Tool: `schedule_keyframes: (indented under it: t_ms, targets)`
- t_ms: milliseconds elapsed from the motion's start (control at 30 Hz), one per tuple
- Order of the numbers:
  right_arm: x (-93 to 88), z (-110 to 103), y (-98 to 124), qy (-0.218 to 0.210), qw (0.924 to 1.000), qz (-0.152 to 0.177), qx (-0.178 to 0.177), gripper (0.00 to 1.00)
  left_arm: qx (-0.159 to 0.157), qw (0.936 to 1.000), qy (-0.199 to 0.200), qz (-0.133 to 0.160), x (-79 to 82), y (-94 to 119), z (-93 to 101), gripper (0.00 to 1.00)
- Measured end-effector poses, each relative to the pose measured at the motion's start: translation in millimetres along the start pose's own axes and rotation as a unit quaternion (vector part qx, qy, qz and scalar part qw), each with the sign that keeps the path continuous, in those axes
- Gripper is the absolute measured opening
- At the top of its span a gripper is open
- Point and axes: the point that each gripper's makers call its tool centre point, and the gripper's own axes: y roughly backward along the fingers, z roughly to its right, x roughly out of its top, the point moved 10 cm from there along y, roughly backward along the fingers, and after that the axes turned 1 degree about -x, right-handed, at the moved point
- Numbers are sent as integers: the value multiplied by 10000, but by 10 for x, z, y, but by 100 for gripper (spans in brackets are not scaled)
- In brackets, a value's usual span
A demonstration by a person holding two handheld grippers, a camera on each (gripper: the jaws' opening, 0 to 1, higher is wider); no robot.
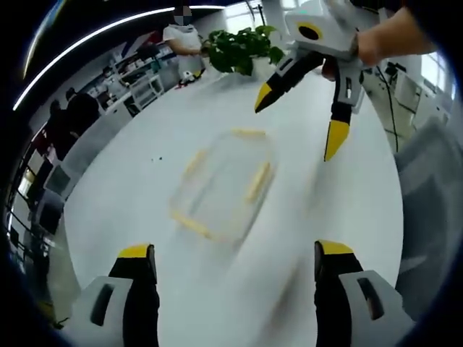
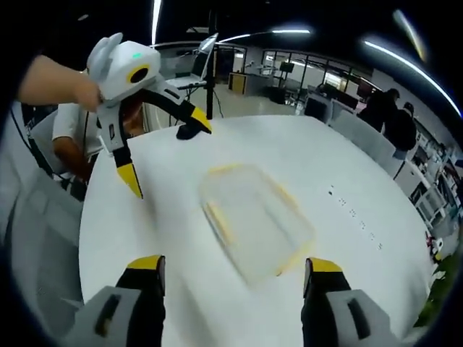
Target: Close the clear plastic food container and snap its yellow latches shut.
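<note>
Clear plastic food container flat on the white tabletop, lying between the two grippers, ahead of each pair of fingers and touching neither. Long axis running away from the left gripper on a slant, across and away from the right gripper; blurred in both views, so lid seating not readable. Left gripper spread wide, holding nothing. Right gripper likewise wide and empty, seen in the left gripper view hovering beyond the container's far end. Neither clearly nearer; both near, each at an opposite end. Judged: latches not yet pressed, approach under way.

Count: one container; yellow latches, four strips made out along the edges, though smeared; two grippers; one potted plant at the tabletop's far edge.
</note>
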Motion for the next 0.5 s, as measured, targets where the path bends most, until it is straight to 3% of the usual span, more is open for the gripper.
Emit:
schedule_keyframes:
  t_ms: [500]
  targets:
    - [-150, -200, 178, -37, 9998, 155, -116, 77, 139, 9991, 333, 244, -206, 148, 218, 88]
